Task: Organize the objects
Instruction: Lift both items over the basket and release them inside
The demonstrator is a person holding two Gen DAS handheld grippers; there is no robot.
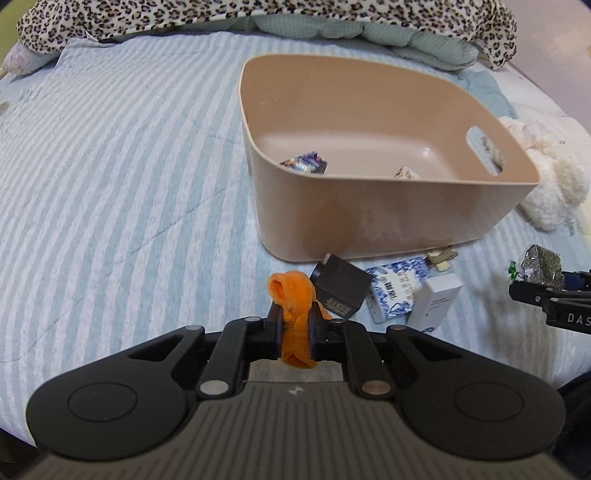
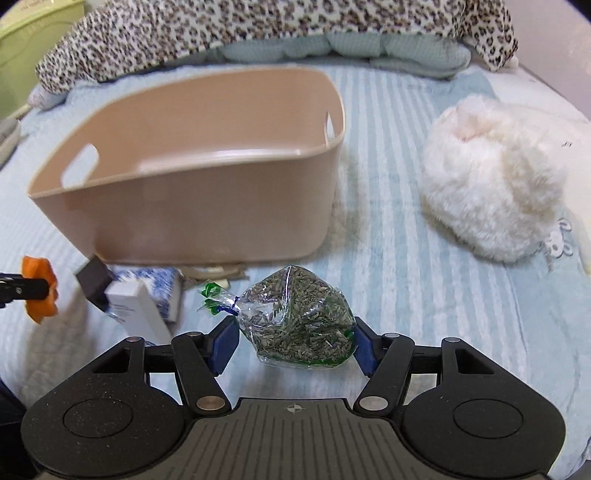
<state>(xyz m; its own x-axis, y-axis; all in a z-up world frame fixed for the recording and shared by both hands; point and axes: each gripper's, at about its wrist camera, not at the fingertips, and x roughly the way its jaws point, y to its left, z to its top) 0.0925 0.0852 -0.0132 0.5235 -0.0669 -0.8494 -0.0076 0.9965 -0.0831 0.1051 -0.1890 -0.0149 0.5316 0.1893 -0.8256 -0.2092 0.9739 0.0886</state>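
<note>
My left gripper (image 1: 294, 325) is shut on a small orange cloth item (image 1: 293, 295), lifted above the striped bedspread. My right gripper (image 2: 295, 341) is shut on a clear bag of dried green-grey herbs (image 2: 299, 325), tied with a green and blue twist; the same bag (image 1: 541, 264) shows at the right edge of the left wrist view. A beige plastic bin (image 1: 388, 221) with handle cut-outs stands on the bed ahead, holding two small packets (image 1: 304, 164). In front of the bin lie a black box (image 1: 341, 290), a blue-patterned box (image 1: 397, 286) and a white box (image 1: 437, 301).
A fluffy white plush (image 2: 491, 177) lies right of the bin (image 2: 192, 206). Leopard-print fabric (image 2: 258, 26) and a pale green quilted cushion (image 2: 332, 46) line the far side of the bed. A small beige clip (image 1: 441, 254) lies by the bin's base. Striped bedspread (image 1: 122, 177) stretches left.
</note>
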